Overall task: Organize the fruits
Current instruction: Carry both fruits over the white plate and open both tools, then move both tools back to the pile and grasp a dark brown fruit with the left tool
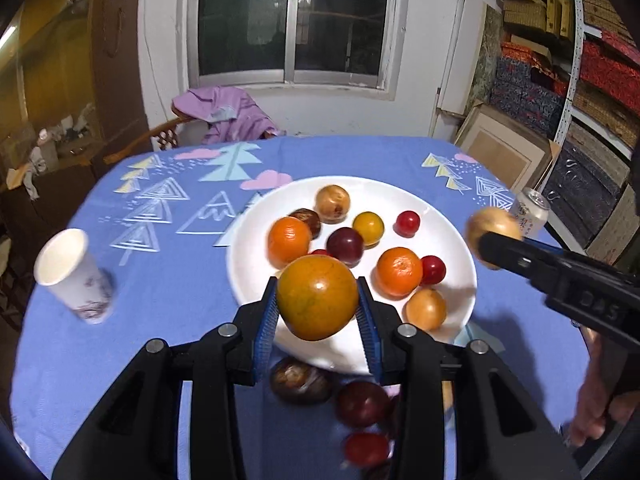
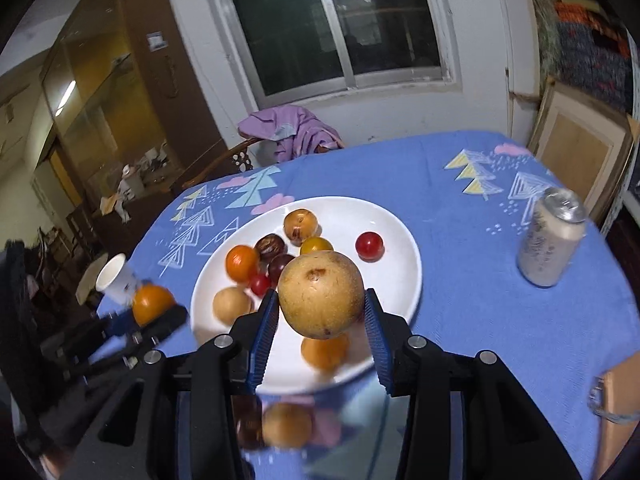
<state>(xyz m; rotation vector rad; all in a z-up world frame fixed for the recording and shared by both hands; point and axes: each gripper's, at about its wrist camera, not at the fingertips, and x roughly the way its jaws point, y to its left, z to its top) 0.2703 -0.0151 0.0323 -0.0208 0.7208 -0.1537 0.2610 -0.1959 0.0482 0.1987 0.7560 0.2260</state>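
Left tongs (image 1: 318, 300) angled down over the near rim of the white plate (image 1: 452, 240), pinching an orange fruit (image 1: 318, 296) clear of the table. My right tongs (image 2: 320, 306) sit likewise, pads clamping a tan pear-like fruit (image 2: 320, 294). Beyond, more fruits lie on the plate; paper cup (image 1: 72, 276) left, can (image 2: 554, 236) right.

A dark sliding window (image 1: 294, 20) sits in the white wall (image 1: 420, 60) beyond the worktop's far edge, with a ceiling light reflected in the glass. A purple garment (image 1: 228, 114) hangs over a wooden chair (image 1: 160, 136) at the far left corner. A brown glass-fronted cabinet (image 2: 116, 80) stands left; shelves of patterned boxes (image 1: 580, 60) fill the right
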